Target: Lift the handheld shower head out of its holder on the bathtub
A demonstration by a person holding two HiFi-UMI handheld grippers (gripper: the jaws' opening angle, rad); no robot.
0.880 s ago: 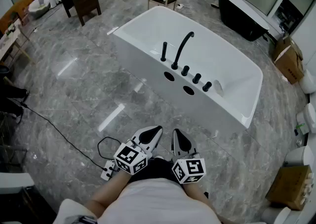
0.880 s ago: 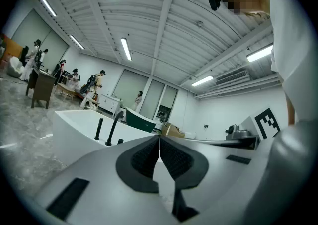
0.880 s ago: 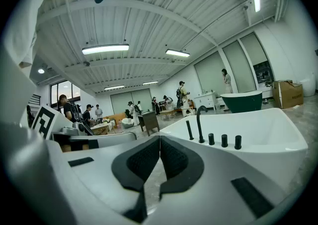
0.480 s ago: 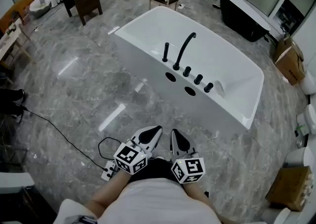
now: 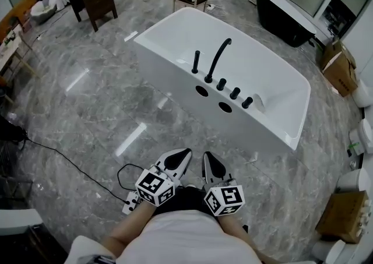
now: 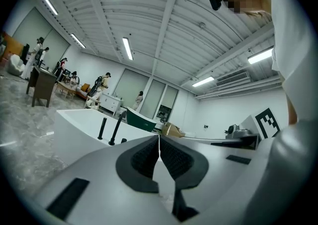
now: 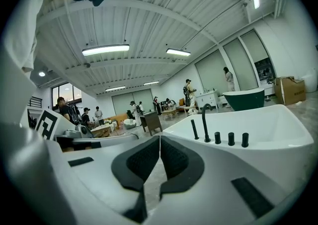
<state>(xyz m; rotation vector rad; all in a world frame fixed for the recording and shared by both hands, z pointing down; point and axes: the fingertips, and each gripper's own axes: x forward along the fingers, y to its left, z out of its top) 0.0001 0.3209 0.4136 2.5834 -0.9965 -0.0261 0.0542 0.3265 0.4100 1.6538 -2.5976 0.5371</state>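
Standing off from the bathtub; approach not yet made. Handheld shower head is seen as the slim black upright stick seated in its holder on the near rim, just left of the curved spout, with three knobs lined up further right.

Left gripper and right gripper are held close to the body, well apart from the tub. Both sets of jaws are pressed together with nothing between them.

Handling, as judged: the wand is likely rigid and smooth-coated, so slippery under the pads. Moderate weight is expected, plus drag from a hose probably hidden below the rim.

Grip should be taken across the shaft at mid-height or just under the top, pads square to it, then drawn straight up along the holder axis. Side load is to be avoided: jamming in the socket and pad slip are the risks.
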